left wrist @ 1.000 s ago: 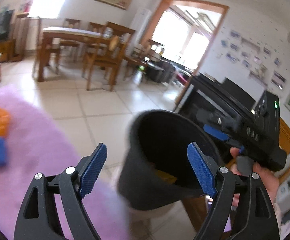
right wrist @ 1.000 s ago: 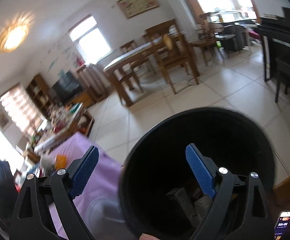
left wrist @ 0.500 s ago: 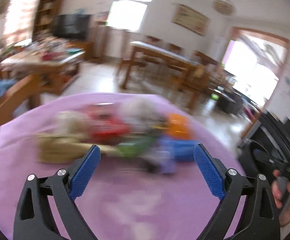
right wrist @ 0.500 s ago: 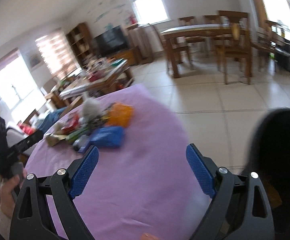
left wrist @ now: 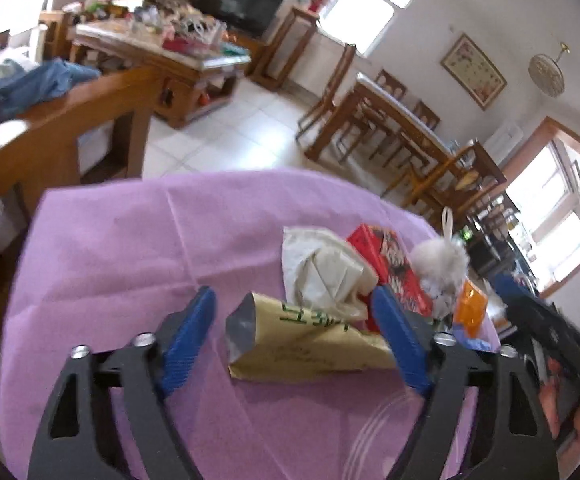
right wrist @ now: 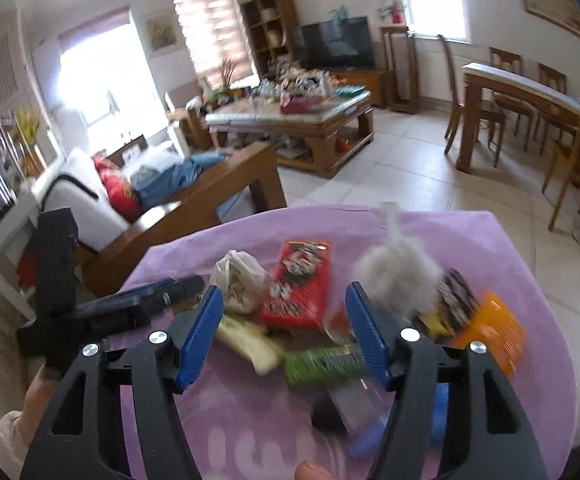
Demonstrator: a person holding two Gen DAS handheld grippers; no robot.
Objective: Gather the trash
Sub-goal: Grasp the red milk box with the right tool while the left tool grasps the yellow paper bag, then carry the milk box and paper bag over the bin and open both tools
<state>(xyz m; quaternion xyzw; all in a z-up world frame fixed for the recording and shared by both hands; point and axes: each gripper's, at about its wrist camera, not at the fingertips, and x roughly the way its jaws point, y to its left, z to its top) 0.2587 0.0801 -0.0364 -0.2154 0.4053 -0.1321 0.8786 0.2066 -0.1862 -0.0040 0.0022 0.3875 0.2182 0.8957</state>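
Both grippers are over the purple cloth, jaws spread wide, holding nothing. The left gripper has the gold wrapper lying right between its fingers. The right gripper has the red box just past its fingertips and what looks like a green packet between them, though it's blurry.

Green wrapper blurred; blue packet part hidden

Daylit, windows blown out. Strong fisheye bending, dark vignette corners. Right wrist view motion-blurred on the green rectangular packet; left wrist view sharper, edges soft.
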